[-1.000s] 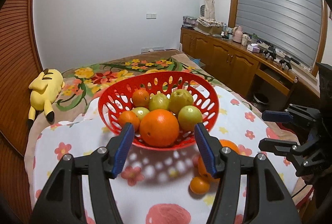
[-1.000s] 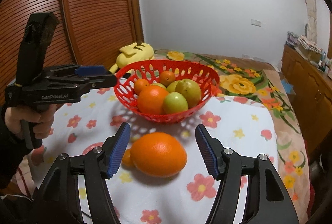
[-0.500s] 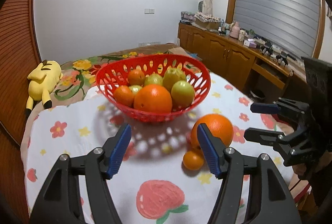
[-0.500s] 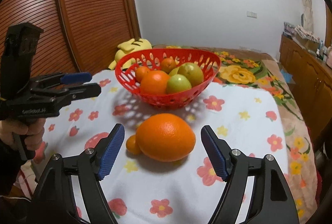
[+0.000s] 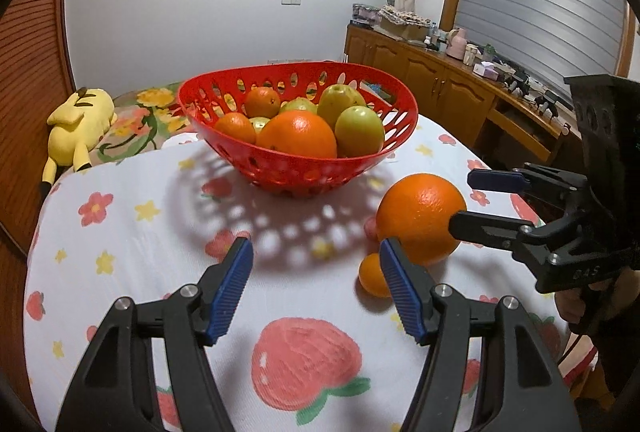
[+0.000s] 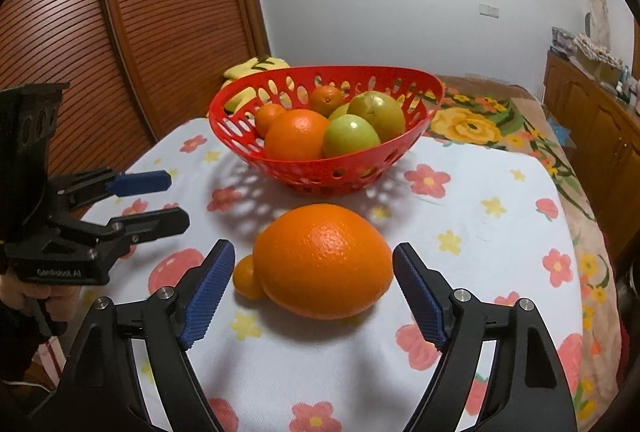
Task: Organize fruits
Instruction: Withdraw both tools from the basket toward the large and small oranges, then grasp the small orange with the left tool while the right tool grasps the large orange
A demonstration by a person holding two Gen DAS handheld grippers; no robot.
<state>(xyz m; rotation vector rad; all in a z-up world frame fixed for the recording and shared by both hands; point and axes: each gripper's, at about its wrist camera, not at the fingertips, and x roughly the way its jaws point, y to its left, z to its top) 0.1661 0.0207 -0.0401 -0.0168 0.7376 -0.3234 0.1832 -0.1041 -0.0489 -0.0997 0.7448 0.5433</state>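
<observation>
- My right gripper (image 6: pixel 312 296) hangs spread wide at the large orange (image 6: pixel 322 260), one blue pad on each side of the fruit and neither touching it; the orange lies on the flowered worktop (image 6: pixel 480 232), just in front of the red basket (image 6: pixel 328 174).
- My left gripper (image 5: pixel 316 288) is also spread and empty, held over bare cloth in front of the basket, with the large orange off to its right.
- A small orange (image 6: pixel 246 278) sits against the large one, on the side away from the basket and close to my right gripper's left pad.
- Risk, as I judge it: closing from here could catch the small orange with that pad, or nudge it so it rolls toward the worktop's edge.
- Second risk: the large orange is round, smooth and wide for these jaws; a grip taken off-centre may squirt it forward into the basket wall, or drop it on the lift.
- Third risk: the basket is already piled high, so a fruit released onto the heap could roll back over the rim.
- In the basket: one big orange (image 5: pixel 298 134) at the front, three smaller oranges to the left and rear, and several green fruits to the right and behind.
- A yellow plush toy (image 5: pixel 78 124) lies on the bed beyond the basket, clear of the work.
</observation>
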